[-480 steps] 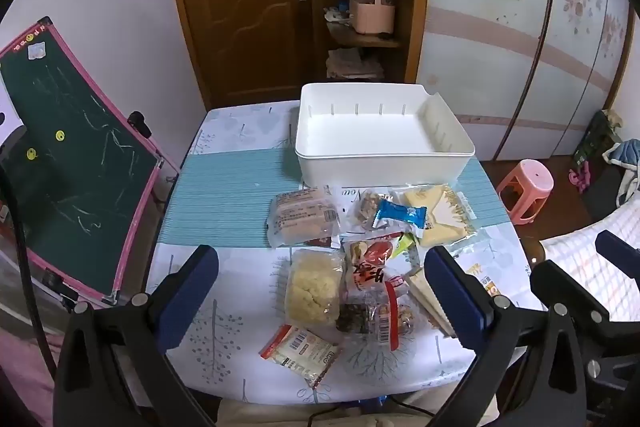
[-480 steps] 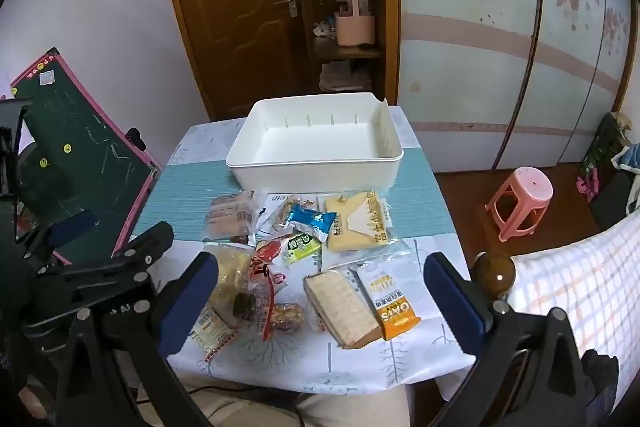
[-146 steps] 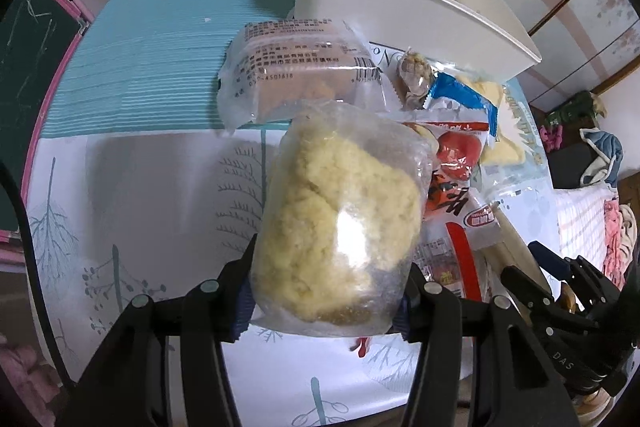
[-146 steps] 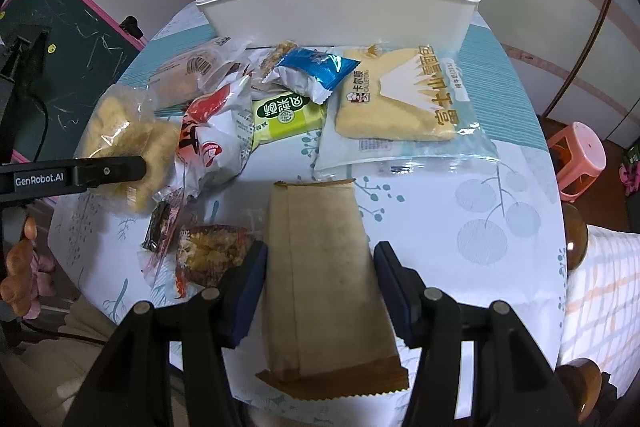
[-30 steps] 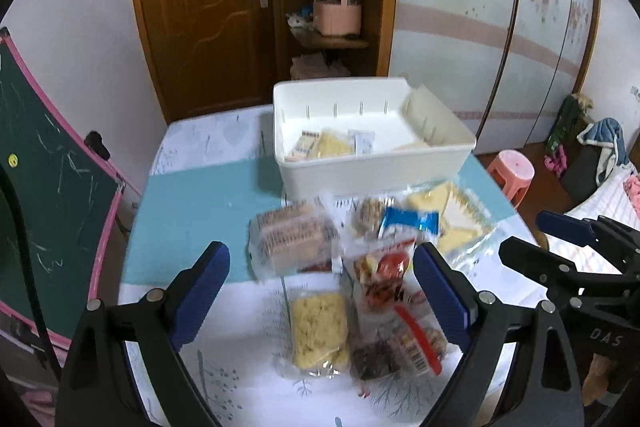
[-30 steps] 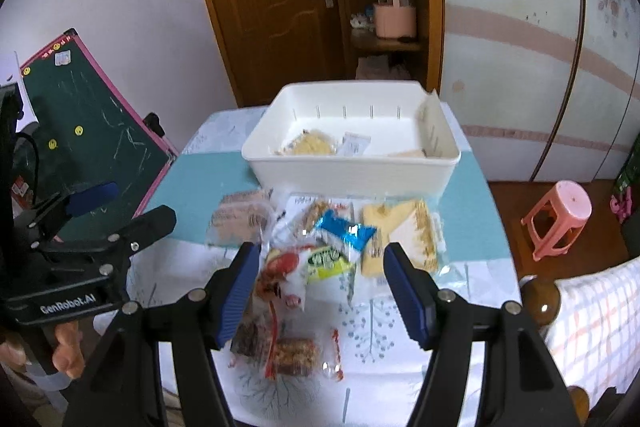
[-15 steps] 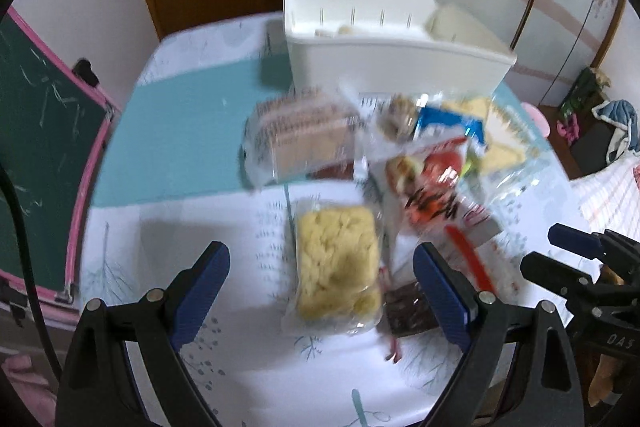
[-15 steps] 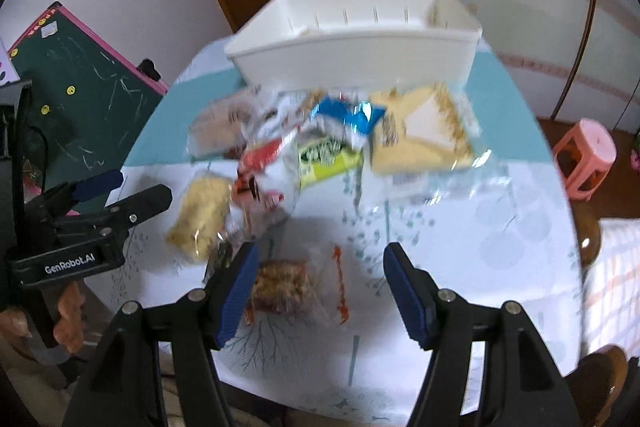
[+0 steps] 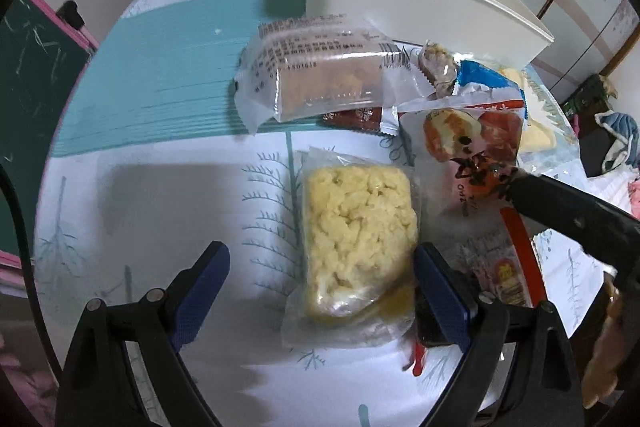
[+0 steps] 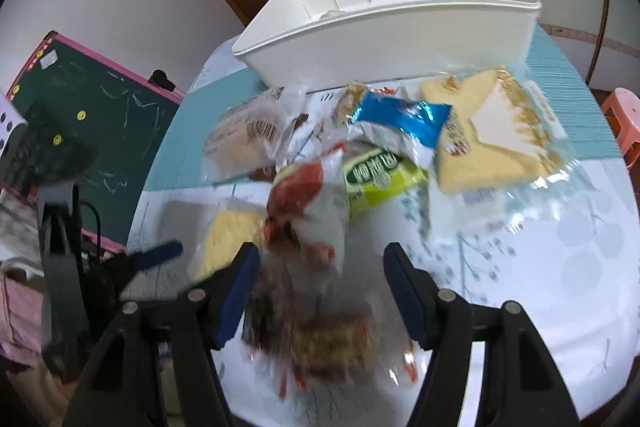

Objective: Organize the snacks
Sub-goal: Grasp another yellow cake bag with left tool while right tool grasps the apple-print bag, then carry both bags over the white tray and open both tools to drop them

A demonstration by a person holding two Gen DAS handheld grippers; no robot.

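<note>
My left gripper (image 9: 320,291) is open, low over the table, its jaws either side of the near end of a clear bag of yellow crumbly cake (image 9: 356,227). My right gripper (image 10: 320,291) is open above a blurred red-and-white snack pack (image 10: 308,223) and a brown bar packet (image 10: 328,343). The white bin (image 10: 392,39) stands at the back of the table. More snacks lie in front of it: a wrapped brown cake (image 9: 320,83), a blue packet (image 10: 400,123), a green packet (image 10: 380,179), a large yellow cracker bag (image 10: 492,135).
The round table has a tree-print cloth (image 9: 160,211) and a teal runner (image 9: 160,83). A green chalkboard with a pink frame (image 10: 92,119) stands to the left. A pink stool (image 10: 624,115) stands on the floor to the right. The right gripper's arm (image 9: 576,219) crosses the left wrist view.
Both grippers have dropped from high above the table down to the snacks. The left now straddles the yellow cake bag; the right is over the red-and-white pack.
</note>
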